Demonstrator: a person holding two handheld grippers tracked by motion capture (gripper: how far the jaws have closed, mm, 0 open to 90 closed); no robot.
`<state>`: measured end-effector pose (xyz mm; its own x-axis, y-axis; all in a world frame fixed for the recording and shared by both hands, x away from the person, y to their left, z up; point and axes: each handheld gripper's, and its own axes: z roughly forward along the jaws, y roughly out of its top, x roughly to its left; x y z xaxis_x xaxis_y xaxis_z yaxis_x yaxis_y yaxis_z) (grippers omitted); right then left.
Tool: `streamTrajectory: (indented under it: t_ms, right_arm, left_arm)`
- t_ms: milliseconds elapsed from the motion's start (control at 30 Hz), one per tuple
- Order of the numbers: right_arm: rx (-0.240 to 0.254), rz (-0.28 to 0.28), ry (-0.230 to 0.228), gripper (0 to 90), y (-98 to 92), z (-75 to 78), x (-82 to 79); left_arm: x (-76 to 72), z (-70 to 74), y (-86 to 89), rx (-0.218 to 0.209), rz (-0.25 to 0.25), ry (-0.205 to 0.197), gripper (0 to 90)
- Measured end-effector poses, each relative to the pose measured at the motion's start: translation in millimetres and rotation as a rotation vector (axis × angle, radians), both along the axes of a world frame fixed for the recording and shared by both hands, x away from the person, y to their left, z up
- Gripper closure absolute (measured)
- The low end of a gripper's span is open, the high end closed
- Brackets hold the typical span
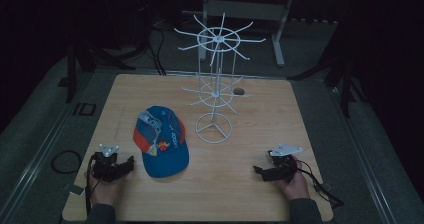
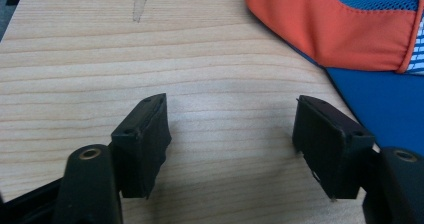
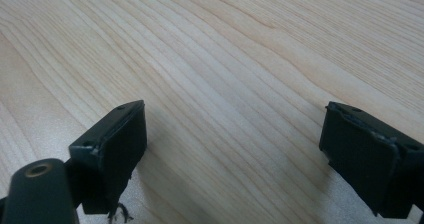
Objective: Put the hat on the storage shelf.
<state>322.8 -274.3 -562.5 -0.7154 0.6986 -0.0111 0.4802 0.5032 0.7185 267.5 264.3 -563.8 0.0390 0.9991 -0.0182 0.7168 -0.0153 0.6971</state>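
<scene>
A blue cap (image 1: 162,143) with orange side panels and a blue brim lies flat on the wooden table (image 1: 260,119), left of centre. Behind it to the right stands a white wire display rack (image 1: 216,86) with two tiers of radiating hooks on a ring base. My left gripper (image 1: 131,163) rests on the table just left of the cap's brim, jaws wide apart and empty. In the left gripper view the cap (image 2: 350,29) lies ahead to the right, beyond the open gripper (image 2: 232,134). My right gripper (image 1: 257,171) rests at the front right, open and empty over bare wood (image 3: 235,134).
A small dark round object (image 1: 239,91) lies on the table behind the rack. The table is surrounded by dark floor with cables and stand legs. A metal frame stands beyond the far edge.
</scene>
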Motion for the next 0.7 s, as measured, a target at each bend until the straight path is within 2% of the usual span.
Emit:
streamTrajectory:
  t_ms: [400,533,567,600,700]
  right_arm:
    - [0.000,-0.005,0.000,11.4,0.1,0.0,-0.4]
    - [0.000,-0.004,0.000,11.5,0.1,0.0,-0.3]
    - [0.000,-0.004,0.000,11.5,0.1,0.0,-0.3]
    - [0.000,-0.005,0.001,11.5,0.1,0.0,-0.4]
    - [0.000,-0.005,0.001,11.5,0.1,0.0,-0.4]
  left_arm:
    - [1.1,0.9,0.7,-0.001,-0.009,0.007,31.9]
    - [2.4,3.2,2.2,0.000,-0.012,0.027,35.7]
    - [3.8,5.6,4.5,-0.008,0.006,0.043,35.7]
    - [4.5,6.7,5.6,-0.016,0.006,0.052,41.4]
    - [5.9,9.5,6.2,-0.033,-0.007,0.072,42.4]
